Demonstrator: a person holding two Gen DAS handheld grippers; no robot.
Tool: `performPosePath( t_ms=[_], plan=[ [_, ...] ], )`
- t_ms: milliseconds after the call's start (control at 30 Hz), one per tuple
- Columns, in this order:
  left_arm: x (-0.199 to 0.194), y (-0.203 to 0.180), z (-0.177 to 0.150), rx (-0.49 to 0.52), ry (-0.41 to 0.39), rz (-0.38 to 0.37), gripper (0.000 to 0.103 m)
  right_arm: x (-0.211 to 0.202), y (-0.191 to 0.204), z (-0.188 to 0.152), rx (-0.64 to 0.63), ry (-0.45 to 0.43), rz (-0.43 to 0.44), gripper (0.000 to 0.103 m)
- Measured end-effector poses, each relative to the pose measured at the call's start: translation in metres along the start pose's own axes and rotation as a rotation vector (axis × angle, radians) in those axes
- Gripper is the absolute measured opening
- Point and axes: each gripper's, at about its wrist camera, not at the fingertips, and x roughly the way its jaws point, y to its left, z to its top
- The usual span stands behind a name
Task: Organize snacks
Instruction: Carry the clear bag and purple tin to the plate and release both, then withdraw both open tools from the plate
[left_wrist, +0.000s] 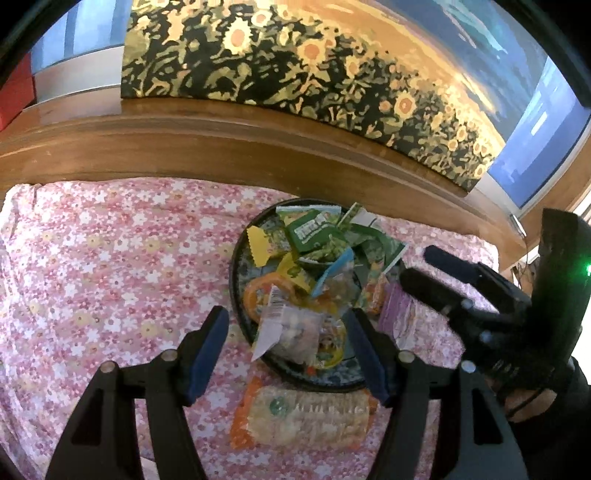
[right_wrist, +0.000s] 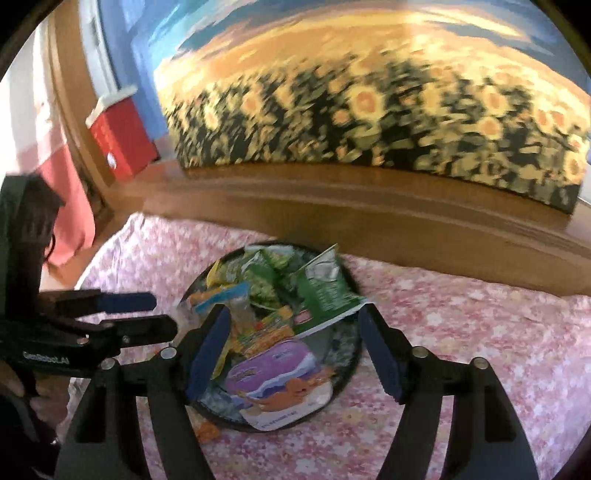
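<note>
A dark round plate (left_wrist: 332, 384) on the pink flowered bedsheet holds a heap of snack packets, green, yellow and clear. It also shows in the right wrist view (right_wrist: 347, 373). An orange-edged cracker packet (left_wrist: 306, 417) lies on the sheet just in front of the plate. A purple packet (right_wrist: 280, 373) leans on the plate's near rim; in the left wrist view it (left_wrist: 397, 314) shows at the plate's right edge. My left gripper (left_wrist: 286, 354) is open above the plate's near side. My right gripper (right_wrist: 293, 354) is open over the purple packet, holding nothing.
The pink flowered sheet (left_wrist: 103, 266) spreads to the left of the plate. A wooden headboard ledge (left_wrist: 221, 147) runs behind, with a sunflower painting (left_wrist: 314, 62) leaning on it. A red box (right_wrist: 122, 136) stands at the ledge's left end.
</note>
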Motion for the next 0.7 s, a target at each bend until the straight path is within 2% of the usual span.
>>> performPosePath(
  t_ms=[300, 700],
  plan=[
    [-0.011, -0.012, -0.002, 0.030, -0.004, 0.040, 0.070, -0.013, -0.007, -0.013, 0.007, 0.030, -0.048, 0.073],
    [-0.061, -0.034, -0.025, 0.114, -0.073, 0.060, 0.070, -0.052, 0.019, -0.031, -0.024, 0.015, -0.094, 0.073]
  ],
)
